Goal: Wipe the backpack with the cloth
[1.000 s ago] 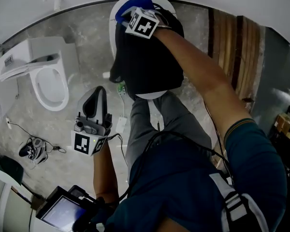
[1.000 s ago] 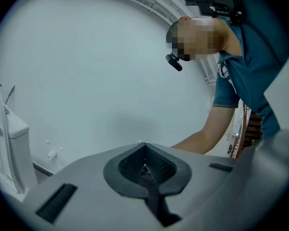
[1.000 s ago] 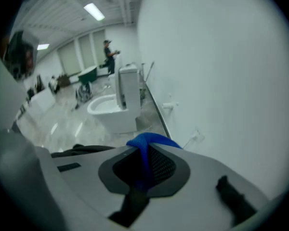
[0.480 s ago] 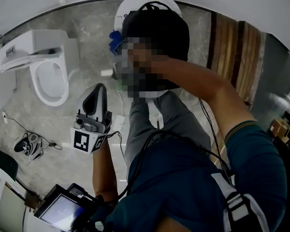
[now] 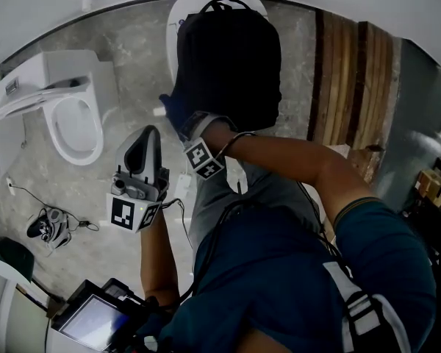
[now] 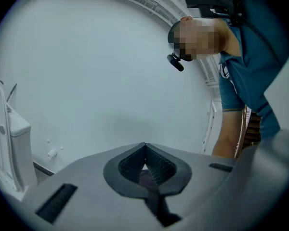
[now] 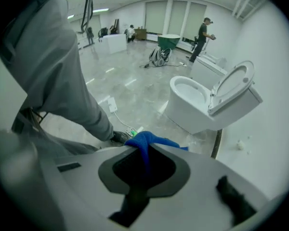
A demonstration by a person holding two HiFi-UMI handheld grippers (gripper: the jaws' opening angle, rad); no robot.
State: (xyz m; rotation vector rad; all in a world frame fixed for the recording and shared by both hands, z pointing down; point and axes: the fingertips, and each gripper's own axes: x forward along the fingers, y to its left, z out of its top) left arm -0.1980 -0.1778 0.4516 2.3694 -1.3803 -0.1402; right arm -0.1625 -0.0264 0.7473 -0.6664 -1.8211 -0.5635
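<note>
Clearly, the right gripper (image 5: 184,122) has its jaws closed on a soft blue cloth (image 7: 149,141) and is at the lower left edge of the black fabric backpack (image 5: 231,57), which lies on a round white stool (image 5: 178,22). The left gripper (image 5: 148,142) is apart from the backpack, near a white ceramic toilet (image 5: 73,120), with its jaws together and nothing between them.

My head camera looks steeply down on the backpack (image 5: 228,57) and floor (image 5: 132,46), toilet (image 5: 75,127) at its left. The left gripper view sits close behind my jaws, tilted up at a white wall (image 6: 86,71). The right gripper view faces low across the floor. All three share the toilet.
</note>
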